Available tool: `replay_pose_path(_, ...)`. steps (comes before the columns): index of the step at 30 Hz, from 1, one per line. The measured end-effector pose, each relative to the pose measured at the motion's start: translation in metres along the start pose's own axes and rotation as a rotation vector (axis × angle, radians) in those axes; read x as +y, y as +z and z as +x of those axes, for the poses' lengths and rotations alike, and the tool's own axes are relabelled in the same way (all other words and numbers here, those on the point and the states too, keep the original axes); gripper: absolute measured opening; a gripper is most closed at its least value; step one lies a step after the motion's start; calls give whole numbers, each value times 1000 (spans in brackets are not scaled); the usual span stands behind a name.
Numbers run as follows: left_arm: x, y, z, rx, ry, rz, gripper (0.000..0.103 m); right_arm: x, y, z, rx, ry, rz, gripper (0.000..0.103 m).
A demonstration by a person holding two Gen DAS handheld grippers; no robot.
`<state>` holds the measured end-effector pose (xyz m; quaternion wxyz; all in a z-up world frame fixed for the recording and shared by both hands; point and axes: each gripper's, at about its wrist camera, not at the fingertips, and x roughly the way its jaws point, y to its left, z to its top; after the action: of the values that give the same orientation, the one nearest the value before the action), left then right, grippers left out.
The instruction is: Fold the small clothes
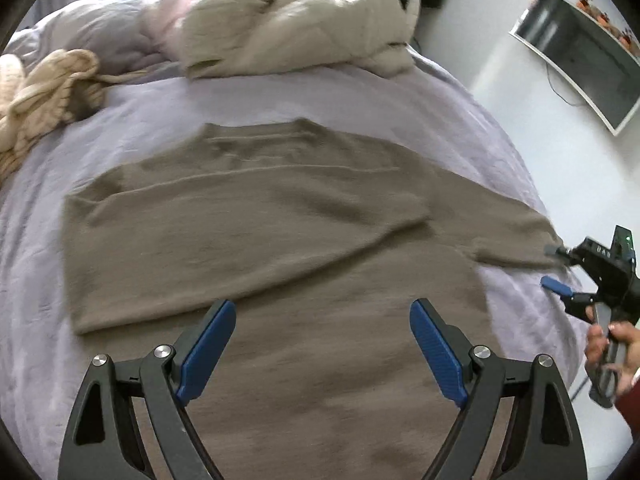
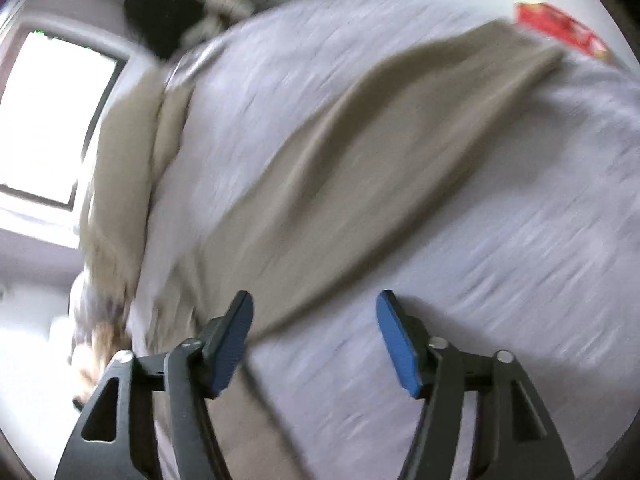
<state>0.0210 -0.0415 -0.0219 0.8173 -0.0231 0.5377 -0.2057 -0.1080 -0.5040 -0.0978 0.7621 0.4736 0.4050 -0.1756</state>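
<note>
Blue-padded fingers (image 1: 208, 352) of the left gripper (image 1: 322, 354) stand spread wide in the left wrist view, grasping nothing, hovering over the near hem of a taupe sweater (image 1: 280, 248); the sweater lies flat on a lilac bedspread (image 1: 132, 108), one sleeve already folded across its chest, the other sleeve (image 1: 516, 236) stretched out to the right; at that sleeve's cuff sits the right gripper (image 1: 554, 268), held by a hand (image 1: 612, 352) with a dark red cuff, its two blue pads parted and the cuff lying just by them, not clamped. Through the right wrist view, blurred by motion, the right gripper (image 2: 316, 340) likewise shows its jaws apart, the sleeve (image 2: 360, 152) running away from them across the bedspread (image 2: 500, 240). Farther back on the bed lie a cream knitted garment (image 1: 48, 96) at the left and a pale puffy jacket (image 1: 288, 28) near the head; beyond, a framed mirror (image 1: 580, 56) hangs on the white wall.
</note>
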Motion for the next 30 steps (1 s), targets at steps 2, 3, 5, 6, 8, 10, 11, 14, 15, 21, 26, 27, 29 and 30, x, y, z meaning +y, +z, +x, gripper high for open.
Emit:
replay_pose_path(2, -14, 4, 12, 49, 36, 8, 89, -21, 18, -5, -27, 4, 64, 69)
replay_pose_path(3, -17, 6, 15, 55, 60, 10, 89, -32, 27, -7, -45, 10, 103, 69)
replay_pose_path(5, -29, 10, 23, 48, 109, 8, 90, -49, 42, -8, -84, 29, 171, 69)
replay_pose_path(6, -33, 10, 26, 51, 109, 4, 90, -55, 49, -8, -103, 40, 199, 69)
replay_pose_path(8, -41, 13, 37, 80, 113, -4, 89, -65, 61, -6, -134, 67, 258, 69)
replay_pose_path(10, -46, 14, 46, 99, 120, 5, 89, -75, 69, -2, -147, 97, 329, 68)
replay_pose_path(11, -47, 15, 49, 101, 122, 9, 89, -80, 74, 1, -143, 118, 380, 65)
replay_pose_path(14, -52, 15, 56, 112, 119, 12, 89, -88, 81, 8, -110, 190, 468, 11)
replay_pose_path(15, -52, 15, 57, 113, 117, 11, 89, -87, 82, 10, -100, 246, 481, 8)
replay_pose_path(21, -38, 19, 52, 103, 101, -30, 89, -8, 85, 15, -28, 448, 239, 8)
replay_pose_path(26, -7, 18, 41, 76, 132, -84, 89, 128, 65, 42, 123, 527, -168, 8)
replay_pose_path(27, 5, 16, 38, 69, 150, -106, 89, 161, 52, 53, 160, 527, -276, 8)
replay_pose_path(29, 21, 14, 33, 66, 175, -139, 89, 219, 10, 73, 244, 516, -489, 8)
replay_pose_path(30, 31, 12, 31, 67, 188, -158, 89, 238, -10, 84, 285, 510, -564, 8)
